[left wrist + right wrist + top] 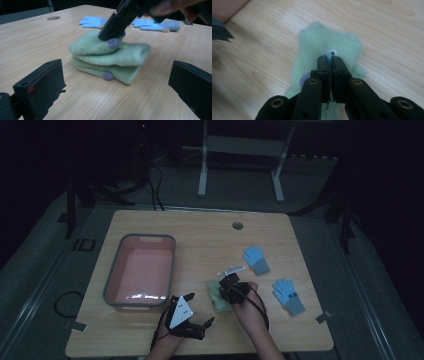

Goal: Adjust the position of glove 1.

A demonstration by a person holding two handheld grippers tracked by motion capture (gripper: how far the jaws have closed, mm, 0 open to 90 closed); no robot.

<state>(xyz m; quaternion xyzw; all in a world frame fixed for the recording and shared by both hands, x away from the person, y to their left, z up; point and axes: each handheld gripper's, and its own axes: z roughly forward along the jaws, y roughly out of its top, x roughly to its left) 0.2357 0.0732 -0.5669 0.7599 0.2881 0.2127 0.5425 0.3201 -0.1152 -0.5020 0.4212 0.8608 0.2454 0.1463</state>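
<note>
The left tool (192, 307) waits near the front edge of the worktop (200, 235), its jaws spread wide apart and holding nothing; in the left gripper view they stand at both sides of the green gloves (110, 58), not touching them. The gloves lie folded in a small pile just beyond it, at the middle of the worktop. The right tool (331, 58) stands on top of this pile with its jaws pressed together. Its tips touch the cloth, but I cannot see that any cloth is caught between them.

To do this step well, I think the right tool should open a little first, then bite through both layers, so the pile lifts as one piece. The left tool can steady the near edge.

To the left stands the pink tub (116, 270), and it looks empty. Farther, on the right side, two blue gloves (256, 259) lie flat and apart.
</note>
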